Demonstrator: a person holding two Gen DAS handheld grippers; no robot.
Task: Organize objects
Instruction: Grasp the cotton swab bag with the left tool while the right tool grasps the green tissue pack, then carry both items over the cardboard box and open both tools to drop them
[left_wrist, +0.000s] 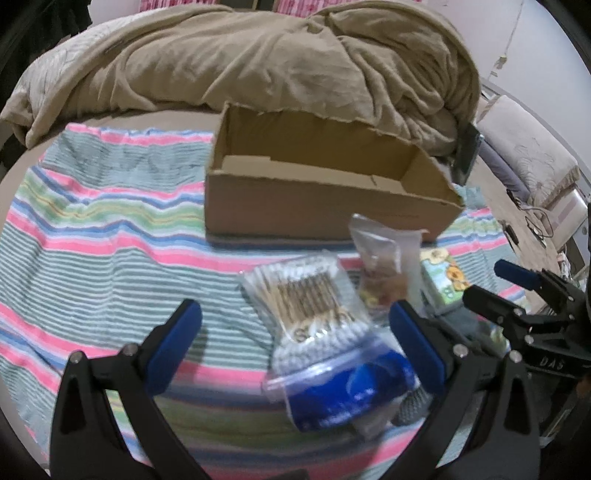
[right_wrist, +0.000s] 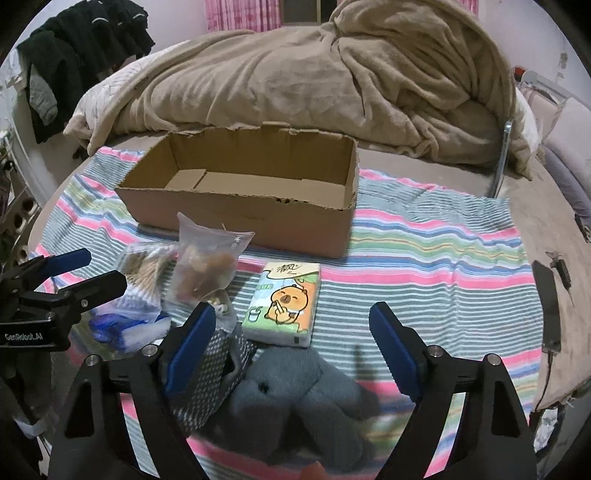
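An open cardboard box (left_wrist: 314, 199) (right_wrist: 236, 210) stands empty on a striped towel (left_wrist: 92, 236) (right_wrist: 443, 236). In front of it lie a bag of cotton swabs (left_wrist: 306, 295) (right_wrist: 144, 269), a clear bag of snacks (left_wrist: 384, 266) (right_wrist: 207, 262), a tissue pack with a cartoon (left_wrist: 443, 280) (right_wrist: 284, 302), a blue-capped packet (left_wrist: 347, 395) (right_wrist: 122, 325) and a grey knitted toy (right_wrist: 295, 391). My left gripper (left_wrist: 295, 328) (right_wrist: 96, 269) is open over the swabs bag. My right gripper (right_wrist: 291, 325) (left_wrist: 491, 284) is open above the toy, near the tissue pack.
A rumpled beige blanket (left_wrist: 258, 62) (right_wrist: 295, 74) is piled behind the box. A phone with a cable (right_wrist: 550, 306) lies at the right bed edge. Dark clothes (right_wrist: 74, 48) hang at the far left. A dotted cloth (right_wrist: 207, 373) lies beside the toy.
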